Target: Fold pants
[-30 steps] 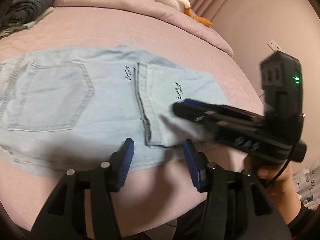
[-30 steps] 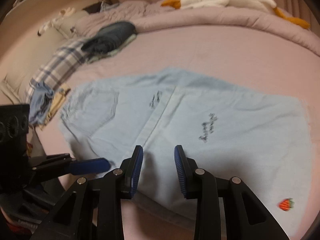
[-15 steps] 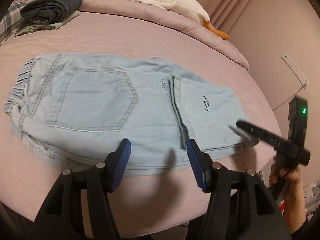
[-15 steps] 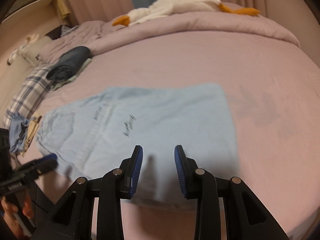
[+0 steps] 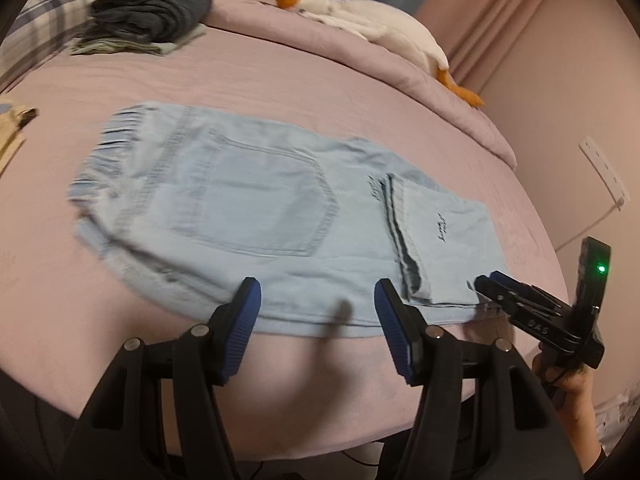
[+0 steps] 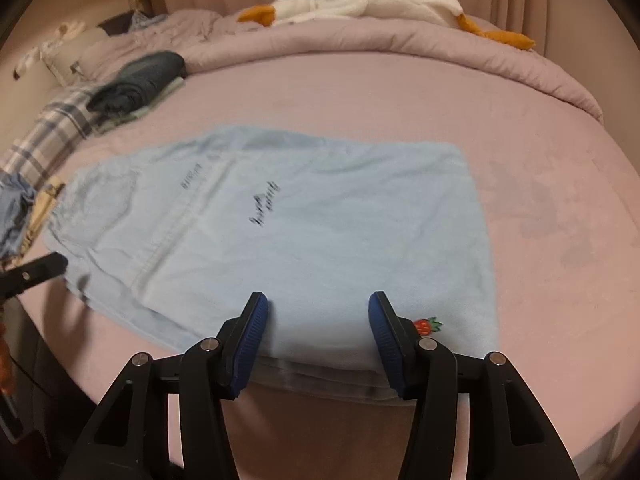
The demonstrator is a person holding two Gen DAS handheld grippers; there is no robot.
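Note:
Light blue denim pants [image 5: 260,208] lie flat on the pink bed [image 5: 280,84], waistband at the left, legs folded back over at the right. My left gripper [image 5: 316,292] hovers open over the pants' near edge, with nothing between its fingers. In the right wrist view the folded end of the pants [image 6: 320,232] fills the middle. My right gripper [image 6: 318,304] stands over the near folded edge with its jaws opening; the cloth lies under them and the pads do not press on it. The left wrist view shows that gripper's tip [image 5: 486,282] at the pants' near right corner.
A pile of folded dark clothes [image 5: 152,12] and a plaid cloth [image 5: 44,28] lie at the far left. A white plush goose [image 5: 380,28] rests on the rolled quilt at the back. A small strawberry patch [image 6: 426,326] sits on the pants. The bed's edge runs just below both grippers.
The right gripper has drawn back from over the folded leg to the pants' near right corner, and its jaws stand wider. The left gripper has shifted, and the waistband has come into its view.

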